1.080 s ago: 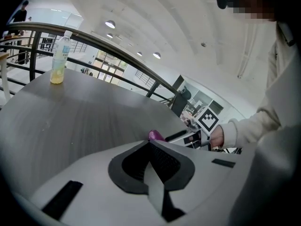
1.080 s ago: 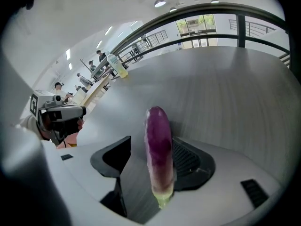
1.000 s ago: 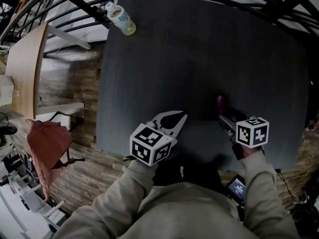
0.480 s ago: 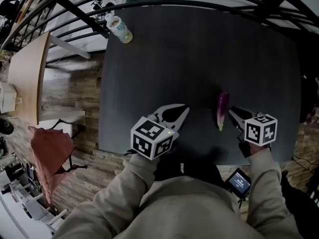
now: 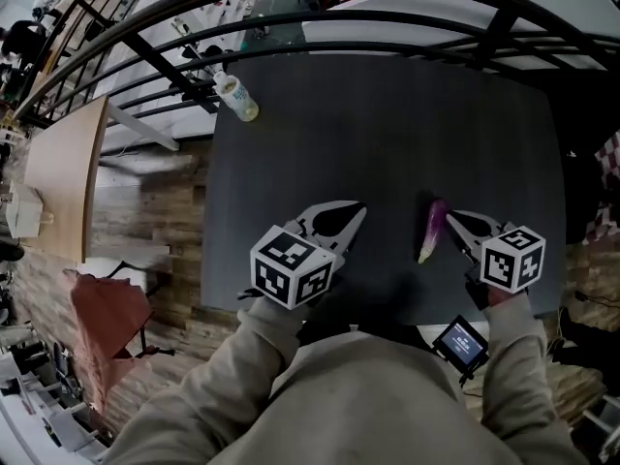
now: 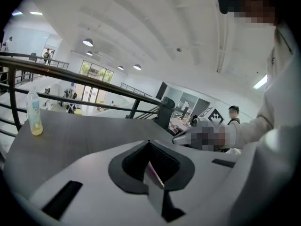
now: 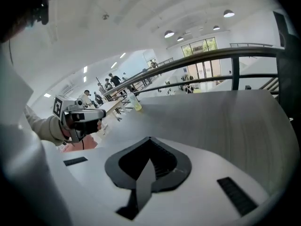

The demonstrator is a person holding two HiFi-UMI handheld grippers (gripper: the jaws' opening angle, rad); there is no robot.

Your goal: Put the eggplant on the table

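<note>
**Eggplant lies on a dark table beside two closed grippers**

A dark table (image 5: 387, 124) fills most of the head view, with a pale wooden board (image 5: 60, 172) off to its left. A person in a light sleeve (image 5: 262, 356) holds the left gripper (image 5: 360, 208) and the right gripper (image 5: 453, 218) over the table's near edge, each carrying a marker cube. Both grippers have their jaws drawn tip to tip, with nothing gripped between them. The purple eggplant (image 5: 433, 227) rests on the tabletop between the two, just beside the right gripper's jaws and apart from the left, with its pale stalk end toward the person. A bottle (image 5: 237, 97) of yellowish liquid stands at the far left corner. A small lit screen (image 5: 459, 342) shows below the near edge, by the right arm.
</note>
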